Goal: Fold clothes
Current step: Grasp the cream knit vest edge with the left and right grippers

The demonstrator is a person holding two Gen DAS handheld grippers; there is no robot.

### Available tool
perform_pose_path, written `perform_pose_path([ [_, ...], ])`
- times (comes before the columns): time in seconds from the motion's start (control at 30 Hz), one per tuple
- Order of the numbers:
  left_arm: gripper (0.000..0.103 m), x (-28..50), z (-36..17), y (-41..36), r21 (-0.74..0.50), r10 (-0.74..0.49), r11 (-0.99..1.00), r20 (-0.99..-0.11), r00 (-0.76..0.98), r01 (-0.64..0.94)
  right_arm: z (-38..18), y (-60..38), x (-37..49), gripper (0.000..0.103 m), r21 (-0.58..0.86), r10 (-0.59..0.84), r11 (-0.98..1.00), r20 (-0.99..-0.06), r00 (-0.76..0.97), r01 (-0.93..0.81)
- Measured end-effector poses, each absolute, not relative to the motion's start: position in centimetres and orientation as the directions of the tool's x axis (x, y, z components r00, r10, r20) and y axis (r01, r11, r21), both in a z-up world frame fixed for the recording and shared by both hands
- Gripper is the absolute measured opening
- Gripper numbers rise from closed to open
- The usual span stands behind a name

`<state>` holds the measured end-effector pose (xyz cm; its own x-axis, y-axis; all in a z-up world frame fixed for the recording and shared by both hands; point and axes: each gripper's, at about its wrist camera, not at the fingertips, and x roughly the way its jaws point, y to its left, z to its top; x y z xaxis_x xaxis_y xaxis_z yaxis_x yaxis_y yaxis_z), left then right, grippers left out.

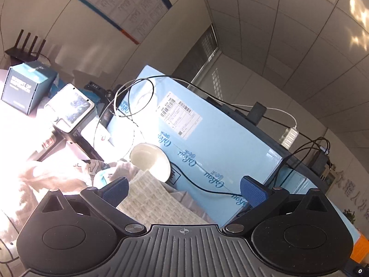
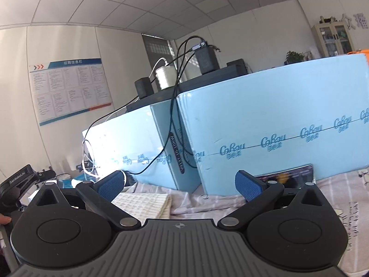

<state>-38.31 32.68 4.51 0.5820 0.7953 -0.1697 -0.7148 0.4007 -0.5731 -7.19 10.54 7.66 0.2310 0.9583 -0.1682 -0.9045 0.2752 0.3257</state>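
Observation:
A folded cream waffle-weave cloth [image 1: 159, 200] lies on a striped sheet just ahead of my left gripper [image 1: 184, 190]. The left gripper is open and empty, its blue pads [image 1: 115, 190] wide apart, the left pad beside the cloth's edge. The same cloth shows in the right wrist view [image 2: 143, 204], ahead and to the left. My right gripper [image 2: 182, 184] is open and empty above the striped sheet [image 2: 207, 202]. Crumpled garments [image 1: 76, 173] lie at the left, partly washed out by glare.
Light blue CoRou cartons [image 1: 203, 138] [image 2: 276, 133] stand close ahead with black cables draped over them. A white bowl [image 1: 150, 159] tilts against the carton. A phone or tablet [image 2: 288, 177] leans on the right carton. Boxes and a router [image 1: 25, 46] sit far left.

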Motion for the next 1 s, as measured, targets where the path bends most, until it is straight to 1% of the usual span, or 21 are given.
perform_pose_path([
  [0.13,0.103,-39.7,3.6,35.9,-0.630,0.792,0.352,-0.194,0.579,-0.693,7.2,16.0,-7.1,0.103,0.443,0.970,0.213,-0.200,0.135,-0.871],
  [0.23,0.103,-39.4,1.5,38.5,-0.677,0.787,0.273,-0.252,0.564,-0.684,6.3,20.1,-7.0,0.103,0.511,0.969,0.194,-0.231,0.084,-0.837],
  [0.4,0.103,-37.2,-2.2,41.0,-0.635,0.782,0.169,-0.379,0.495,-0.754,2.7,26.1,-6.4,0.103,0.558,0.942,0.250,-0.328,0.067,-0.791],
  [0.6,0.103,-36.3,-4.3,42.4,-0.609,0.761,0.158,-0.427,0.489,-0.777,-1.4,30.3,-5.5,0.102,0.596,0.913,0.310,-0.403,0.059,-0.741],
  [0.7,0.103,-35.5,-5.0,42.8,-0.594,0.715,0.187,-0.464,0.523,-0.782,-3.4,32.4,-5.2,0.100,0.610,0.897,0.338,-0.439,0.050,-0.716],
  [0.77,0.103,-34.8,-5.3,43.0,-0.587,0.687,0.219,-0.475,0.550,-0.779,-4.4,32.9,-5.6,0.097,0.613,0.889,0.336,-0.456,0.026,-0.715],
  [0.83,0.103,-34.3,-5.5,43.1,-0.595,0.677,0.247,-0.458,0.575,-0.765,-5.2,33.4,-6.0,0.087,0.603,0.884,0.332,-0.468,0.015,-0.725],
  [0.97,0.102,-33.0,-5.6,43.3,-0.617,0.679,0.281,-0.413,0.607,-0.735,-5.3,33.0,-6.7,0.077,0.571,0.886,0.331,-0.461,0.041,-0.752],
  [1.0,0.102,-32.6,-5.6,43.3,-0.616,0.684,0.280,-0.410,0.604,-0.736,-5.4,32.9,-6.6,0.073,0.571,0.888,0.330,-0.457,0.042,-0.751],
])
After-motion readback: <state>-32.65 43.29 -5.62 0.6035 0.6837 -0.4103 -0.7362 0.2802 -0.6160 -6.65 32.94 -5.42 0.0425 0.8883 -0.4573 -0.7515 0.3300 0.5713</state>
